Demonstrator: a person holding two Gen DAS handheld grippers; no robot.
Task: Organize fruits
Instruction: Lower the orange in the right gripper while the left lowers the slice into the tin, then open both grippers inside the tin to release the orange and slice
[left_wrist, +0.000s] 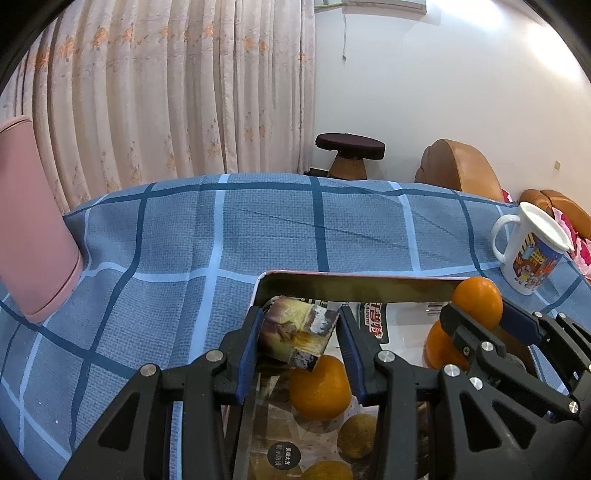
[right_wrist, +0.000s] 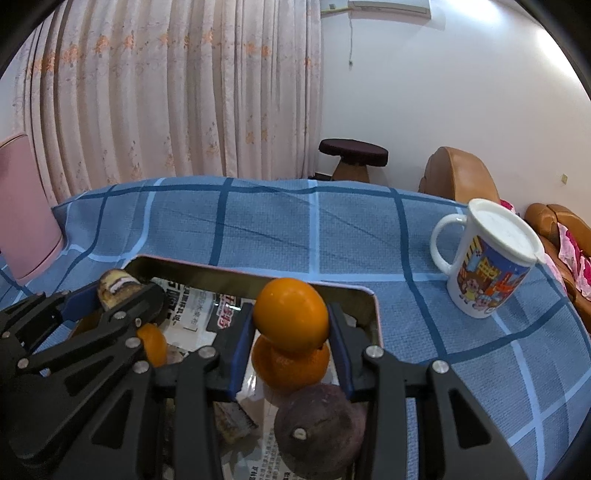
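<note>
We have both grippers over the tray (left_wrist: 354, 286), which sits on the blue checked tablecloth (left_wrist: 221, 236).

Left gripper (left_wrist: 300, 334): clamped on a blocky yellow-brown piece (left_wrist: 295, 332). We can't tell what fruit it is. Its long axis runs roughly across the jaws, tilted, cut face toward the right pad, near the tray's far-left corner. In the right wrist view only its end (right_wrist: 114, 290) shows above the left gripper (right_wrist: 110, 306).

Right gripper (right_wrist: 291, 332): closed narrow on an orange (right_wrist: 290, 319), held above the tray by its far-right corner. It's round, so no long axis to call. Seen from the left wrist view, the right gripper (left_wrist: 480, 317) pinches the orange (left_wrist: 478, 301).

Second orange (right_wrist: 290, 365) lies directly beneath the held one; touching or not, we can't tell. A dark purple-brown round fruit (right_wrist: 319, 430) sits nearer the camera, stem nub up.

Another orange (left_wrist: 319, 387) lies under the block, with dull yellow-green fruits (left_wrist: 356, 435) partly cut off behind the fingers. Printed paper lines the tray, text unreadable.

A lidded mug (right_wrist: 484, 258) stands toward the table's right edge, a pink container (left_wrist: 33, 221) toward the left edge, cropped.
</note>
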